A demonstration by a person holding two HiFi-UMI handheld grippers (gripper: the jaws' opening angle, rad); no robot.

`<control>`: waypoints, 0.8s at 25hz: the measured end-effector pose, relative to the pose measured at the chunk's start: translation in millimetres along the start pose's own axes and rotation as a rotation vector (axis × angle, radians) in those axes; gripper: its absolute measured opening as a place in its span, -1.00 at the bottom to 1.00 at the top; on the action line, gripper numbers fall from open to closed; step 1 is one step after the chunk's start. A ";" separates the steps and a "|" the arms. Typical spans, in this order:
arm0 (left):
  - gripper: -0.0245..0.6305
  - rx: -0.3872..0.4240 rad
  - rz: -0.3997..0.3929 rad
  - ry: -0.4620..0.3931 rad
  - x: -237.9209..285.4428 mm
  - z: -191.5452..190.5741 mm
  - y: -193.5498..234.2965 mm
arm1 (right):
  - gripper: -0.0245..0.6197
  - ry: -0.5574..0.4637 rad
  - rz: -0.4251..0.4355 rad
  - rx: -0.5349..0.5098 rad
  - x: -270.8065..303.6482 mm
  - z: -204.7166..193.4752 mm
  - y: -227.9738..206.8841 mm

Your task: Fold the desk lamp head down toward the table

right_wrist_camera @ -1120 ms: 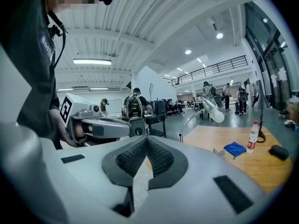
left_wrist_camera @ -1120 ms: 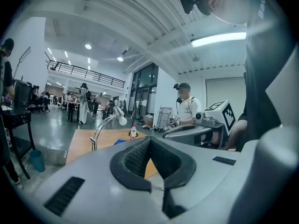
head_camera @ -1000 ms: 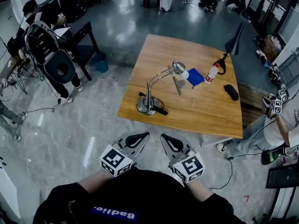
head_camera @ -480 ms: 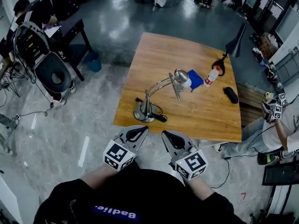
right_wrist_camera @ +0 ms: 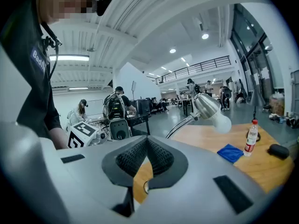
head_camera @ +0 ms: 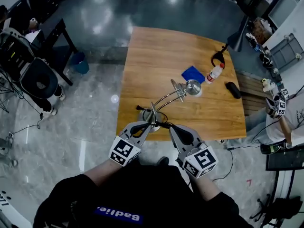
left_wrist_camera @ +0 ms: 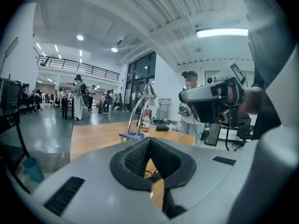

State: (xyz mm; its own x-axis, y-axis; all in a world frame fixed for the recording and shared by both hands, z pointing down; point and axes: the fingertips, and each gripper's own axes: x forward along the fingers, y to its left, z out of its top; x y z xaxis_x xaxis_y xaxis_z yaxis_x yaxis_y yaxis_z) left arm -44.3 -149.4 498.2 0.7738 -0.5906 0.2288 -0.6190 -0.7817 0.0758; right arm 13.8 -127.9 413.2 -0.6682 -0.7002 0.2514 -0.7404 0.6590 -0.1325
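Observation:
A chrome desk lamp stands near the front edge of the wooden table (head_camera: 142, 56). Its round base (head_camera: 146, 116) carries a curved arm up to the raised head (head_camera: 193, 86), which has a white bulb. My left gripper (head_camera: 149, 123) is shut and empty, its tip over the table's front edge just in front of the base. Beside it, my right gripper (head_camera: 173, 126) is also shut and empty, a little right of the base. In the left gripper view the lamp arm (left_wrist_camera: 138, 109) rises beyond the closed jaws. The lamp head (right_wrist_camera: 208, 107) hangs ahead and to the right in the right gripper view.
A blue cloth (head_camera: 192, 73), a small bottle with a red cap (head_camera: 214, 73), a black case (head_camera: 232, 90) and a black clamp (head_camera: 218, 58) lie behind and right of the lamp. Its black cord (head_camera: 159, 123) loops by the base. A person (head_camera: 280, 122) stands at the right.
Both grippers have come forward from well short of the table to its front edge by the lamp base, and stayed shut. The lamp has not moved.

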 end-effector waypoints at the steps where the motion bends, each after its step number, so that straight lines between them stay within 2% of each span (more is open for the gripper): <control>1: -0.90 0.004 0.005 0.002 4.7 -2.9 5.7 | -0.91 0.001 -0.003 0.008 2.7 0.4 -3.3; 7: -0.89 0.030 0.038 0.098 30.1 -38.5 27.2 | -0.90 0.005 -0.020 0.052 11.7 3.3 -27.6; 10: -0.88 0.028 0.048 0.112 41.7 -42.5 35.8 | -0.90 0.003 -0.026 0.076 15.4 8.2 -41.2; 16: -0.53 0.021 0.040 0.109 57.7 -48.2 40.6 | -0.89 0.015 -0.029 0.114 20.3 5.1 -59.1; 20: -0.47 0.045 0.021 0.119 70.3 -49.3 40.8 | -0.66 0.018 -0.008 0.245 27.9 3.3 -69.8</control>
State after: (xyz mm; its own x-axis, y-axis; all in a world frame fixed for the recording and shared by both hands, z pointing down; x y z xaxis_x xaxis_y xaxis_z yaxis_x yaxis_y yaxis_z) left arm -21.8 -212.9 565.2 0.7376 -0.5811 0.3438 -0.6263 -0.7792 0.0267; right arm 46.5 -194.4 426.2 -0.6621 -0.6991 0.2698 -0.7430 0.5653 -0.3584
